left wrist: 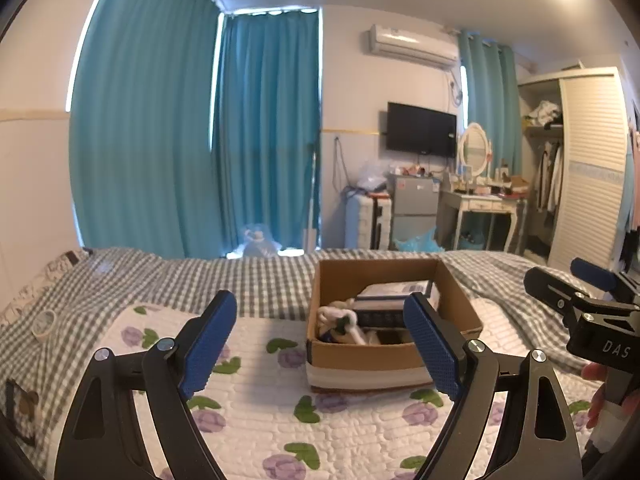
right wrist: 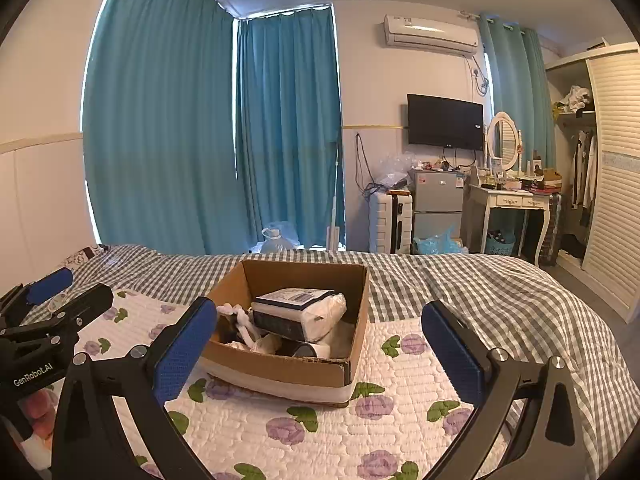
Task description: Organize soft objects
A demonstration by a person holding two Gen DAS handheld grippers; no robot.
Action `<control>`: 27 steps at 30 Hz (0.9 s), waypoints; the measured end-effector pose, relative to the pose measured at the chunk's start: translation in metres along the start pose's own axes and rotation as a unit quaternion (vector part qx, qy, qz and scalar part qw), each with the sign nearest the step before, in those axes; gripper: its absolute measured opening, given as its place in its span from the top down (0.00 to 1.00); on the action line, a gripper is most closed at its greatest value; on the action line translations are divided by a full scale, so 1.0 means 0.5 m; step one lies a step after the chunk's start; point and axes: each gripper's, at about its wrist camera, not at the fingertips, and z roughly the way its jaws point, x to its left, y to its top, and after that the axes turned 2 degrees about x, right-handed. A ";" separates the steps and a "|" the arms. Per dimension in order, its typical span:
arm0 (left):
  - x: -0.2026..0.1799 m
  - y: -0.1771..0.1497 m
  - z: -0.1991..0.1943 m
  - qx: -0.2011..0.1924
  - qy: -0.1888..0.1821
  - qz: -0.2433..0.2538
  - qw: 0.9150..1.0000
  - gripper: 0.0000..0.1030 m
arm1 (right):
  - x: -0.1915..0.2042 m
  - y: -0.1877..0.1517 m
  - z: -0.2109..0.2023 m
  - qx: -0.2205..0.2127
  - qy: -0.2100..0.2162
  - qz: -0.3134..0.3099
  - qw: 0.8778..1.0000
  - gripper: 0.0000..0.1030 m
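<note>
An open cardboard box (left wrist: 362, 354) (right wrist: 280, 364) sits on a white quilt with purple flowers (left wrist: 256, 408) (right wrist: 320, 432) on the bed. Inside lie a wrapped dark-and-white pack (left wrist: 394, 300) (right wrist: 298, 310), white soft items (left wrist: 340, 318) (right wrist: 240, 320) and a dark object (right wrist: 304, 349). My left gripper (left wrist: 320, 350) is open and empty, held above the quilt just in front of the box. My right gripper (right wrist: 320, 352) is open and empty, also short of the box. Each gripper shows at the edge of the other's view (left wrist: 576, 292) (right wrist: 60, 296).
The bed has a grey checked cover (right wrist: 480, 284). A tape roll (left wrist: 44, 322) lies on it at the left. Behind the bed are teal curtains (right wrist: 180, 140), a suitcase (right wrist: 390, 222), a small fridge (right wrist: 436, 200), a dressing table (right wrist: 512, 208) and a wardrobe (right wrist: 612, 180).
</note>
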 end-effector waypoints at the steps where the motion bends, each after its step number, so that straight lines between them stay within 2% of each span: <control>1: -0.001 0.001 0.000 0.000 0.000 0.000 1.000 0.16 | -0.001 -0.001 -0.001 0.000 0.000 0.001 1.000 0.00; 14: -0.002 -0.004 0.003 0.004 -0.010 0.004 1.000 0.16 | 0.002 -0.009 0.004 0.004 0.002 -0.004 1.000 0.00; 27: -0.001 -0.006 0.003 0.005 -0.004 0.009 1.000 0.16 | -0.003 -0.012 0.007 0.007 0.007 0.001 1.000 0.00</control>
